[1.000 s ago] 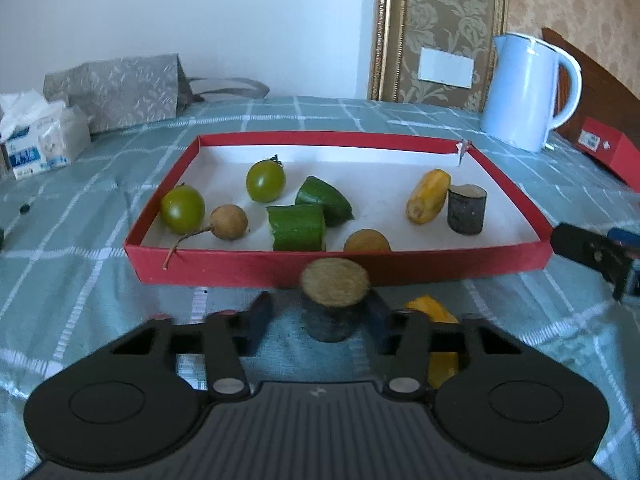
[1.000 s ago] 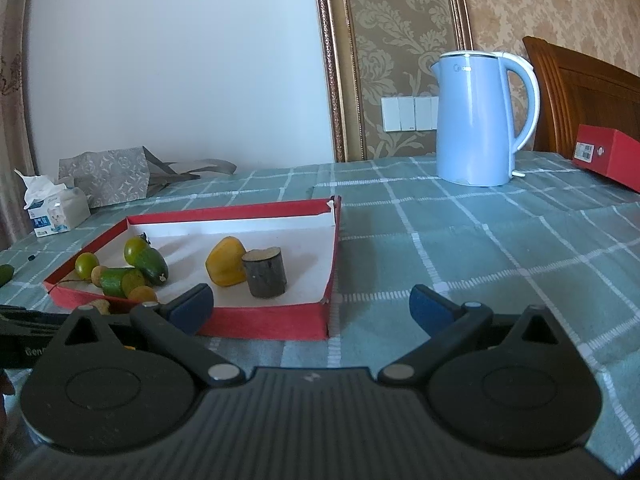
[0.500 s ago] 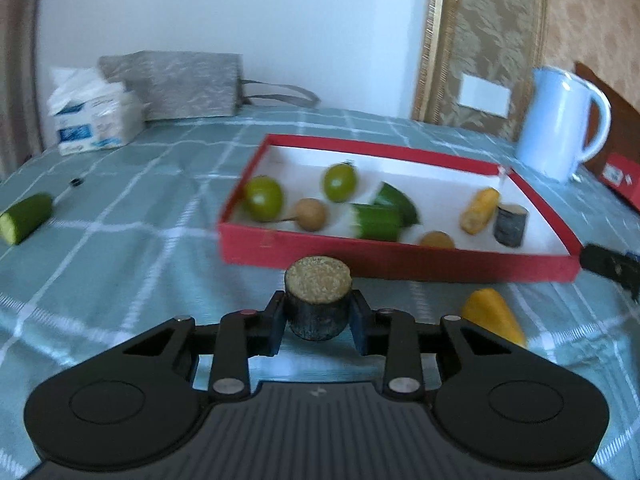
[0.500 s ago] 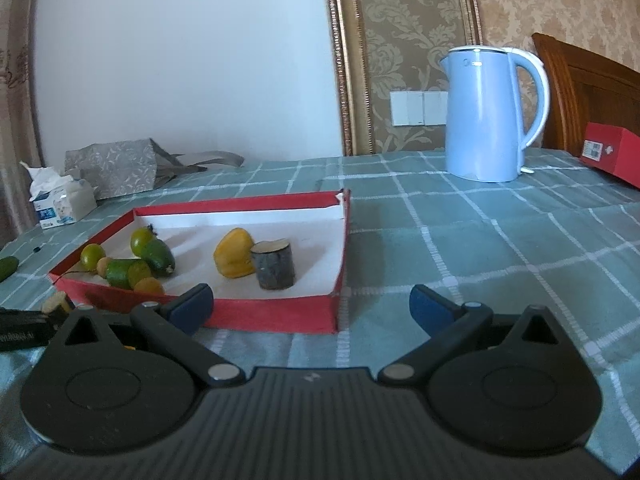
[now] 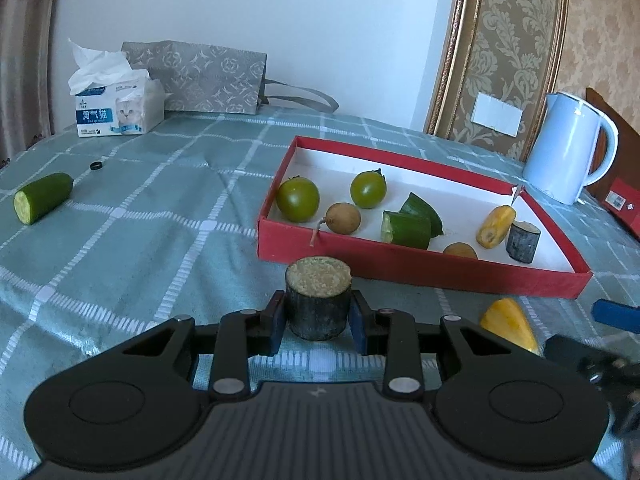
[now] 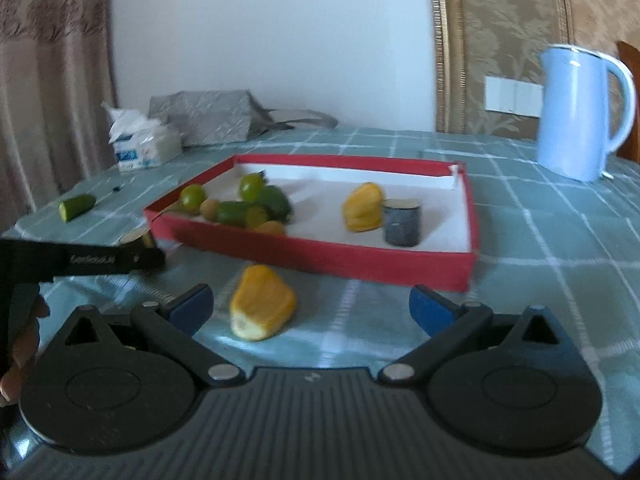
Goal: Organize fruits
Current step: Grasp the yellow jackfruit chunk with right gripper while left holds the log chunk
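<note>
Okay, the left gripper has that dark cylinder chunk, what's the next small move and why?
Probably carry it forward over the near wall of the red tray and lower it inside. The left gripper is shut on the dark cylindrical chunk with a tan cut top, held short of the tray, where a matching dark chunk already sits.

A home: damask wallpaper (image 5: 516,20), kettle (image 5: 564,148), tissue box (image 5: 120,110).

Tablecloth (image 5: 160,240) – woven cloth, matt; tray (image 5: 400,268) – matt cardboard; kettle (image 5: 560,152) glossy plastic.
</note>
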